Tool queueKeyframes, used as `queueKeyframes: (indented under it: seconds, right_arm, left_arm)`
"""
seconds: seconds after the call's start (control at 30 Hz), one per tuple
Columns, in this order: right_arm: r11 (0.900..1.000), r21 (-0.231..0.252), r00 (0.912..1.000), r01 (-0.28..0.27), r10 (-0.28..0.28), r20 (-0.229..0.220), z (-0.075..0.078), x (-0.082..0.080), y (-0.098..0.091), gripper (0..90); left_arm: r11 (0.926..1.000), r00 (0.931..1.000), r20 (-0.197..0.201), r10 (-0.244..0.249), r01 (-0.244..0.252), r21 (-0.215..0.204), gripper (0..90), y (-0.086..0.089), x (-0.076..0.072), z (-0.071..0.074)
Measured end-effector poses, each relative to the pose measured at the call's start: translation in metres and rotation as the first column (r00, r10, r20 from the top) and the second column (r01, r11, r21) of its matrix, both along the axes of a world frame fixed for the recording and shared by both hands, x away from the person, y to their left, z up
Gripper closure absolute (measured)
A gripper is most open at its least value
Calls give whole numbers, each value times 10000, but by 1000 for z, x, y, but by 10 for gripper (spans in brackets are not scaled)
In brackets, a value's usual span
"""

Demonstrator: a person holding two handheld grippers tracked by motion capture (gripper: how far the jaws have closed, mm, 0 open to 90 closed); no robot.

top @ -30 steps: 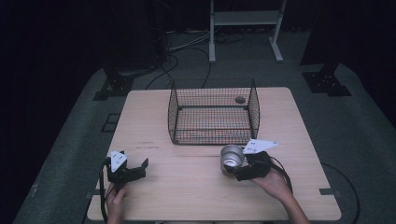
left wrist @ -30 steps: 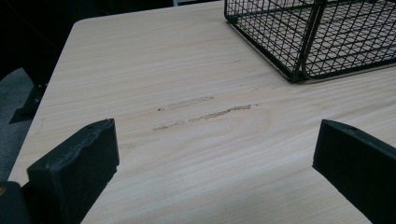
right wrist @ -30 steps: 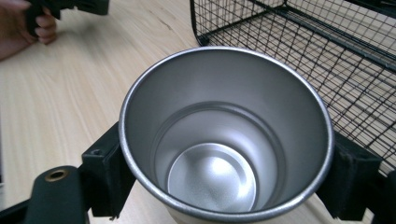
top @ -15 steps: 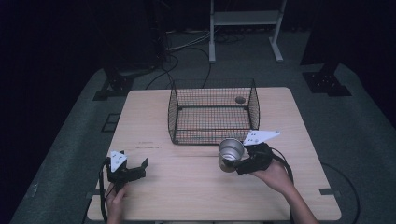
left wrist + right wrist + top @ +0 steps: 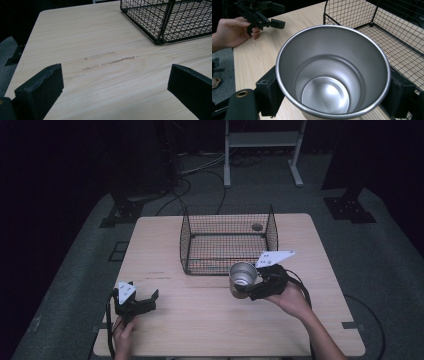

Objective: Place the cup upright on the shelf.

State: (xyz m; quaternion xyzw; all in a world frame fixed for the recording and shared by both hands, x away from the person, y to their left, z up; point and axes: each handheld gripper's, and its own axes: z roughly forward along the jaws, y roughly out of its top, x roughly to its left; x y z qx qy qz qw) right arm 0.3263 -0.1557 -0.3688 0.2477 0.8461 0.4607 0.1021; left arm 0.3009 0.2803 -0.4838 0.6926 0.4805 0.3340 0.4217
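Your right hand-held gripper (image 5: 248,288) clamps a metal cup (image 5: 242,279) from both sides, its mouth open toward the camera. You hold the cup just in front of the wire basket (image 5: 227,240), seemingly lifted off the counter (image 5: 210,320), though the high view is dim. Your left hand-held gripper (image 5: 142,301) rests near the counter's left front, jaws spread wide with nothing between them.
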Motion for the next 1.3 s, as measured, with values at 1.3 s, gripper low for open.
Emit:
queueKeyframes:
  seconds: [1.3]
  right_arm:
    - [9995, -29, 9993, -302, 303, 201, 49, 38, 26, 179]
  left_arm:
    - [10000, 10000, 4, -5, 5, -4, 0, 0, 0, 0]
